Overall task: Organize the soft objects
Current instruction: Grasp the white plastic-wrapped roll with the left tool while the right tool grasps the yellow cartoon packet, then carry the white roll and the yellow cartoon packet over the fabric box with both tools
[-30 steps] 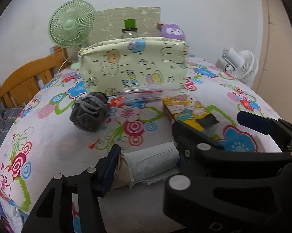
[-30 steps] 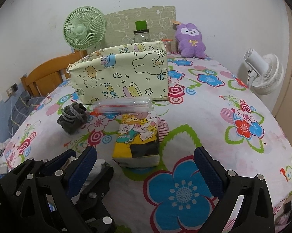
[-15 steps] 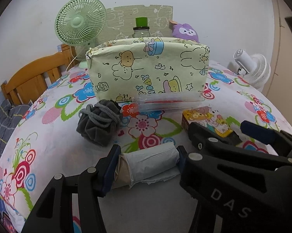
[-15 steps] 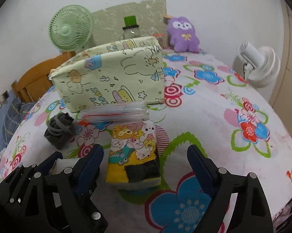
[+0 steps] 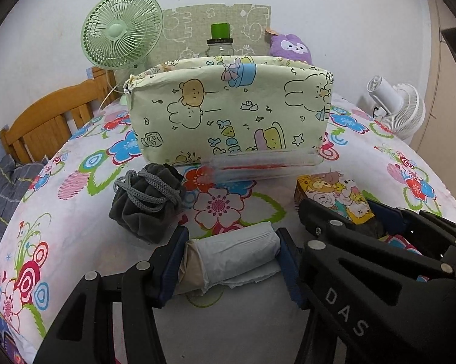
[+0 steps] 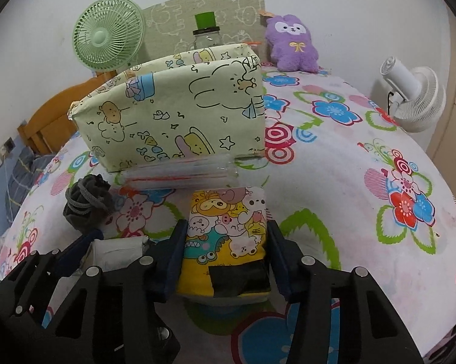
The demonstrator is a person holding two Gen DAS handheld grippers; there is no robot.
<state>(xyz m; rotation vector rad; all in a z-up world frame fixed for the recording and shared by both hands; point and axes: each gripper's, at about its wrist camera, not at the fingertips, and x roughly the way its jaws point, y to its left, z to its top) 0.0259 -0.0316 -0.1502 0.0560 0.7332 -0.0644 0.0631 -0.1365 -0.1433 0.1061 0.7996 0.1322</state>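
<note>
My left gripper (image 5: 232, 251) is shut on a rolled white and beige cloth (image 5: 237, 251) and holds it near the front of the flowered table (image 5: 61, 230). My right gripper (image 6: 226, 248) is shut on a yellow cartoon tissue pack (image 6: 225, 236); that pack also shows in the left wrist view (image 5: 334, 194). A pale green cartoon fabric bin (image 5: 231, 112) stands open behind both, also in the right wrist view (image 6: 176, 115). A dark grey drawstring pouch (image 5: 146, 203) lies left of the roll. A purple plush (image 6: 291, 42) sits at the back.
A clear plastic packet with red inside (image 5: 264, 166) lies against the bin's front. A green fan (image 5: 122, 30) and a green-lidded jar (image 5: 220, 42) stand behind the bin. A white fan (image 6: 413, 94) is at the right edge. A wooden bed frame (image 5: 46, 121) is at the left.
My right gripper moved forward and closed on the tissue pack. My left gripper, still holding the roll, moved closer to the bin.
</note>
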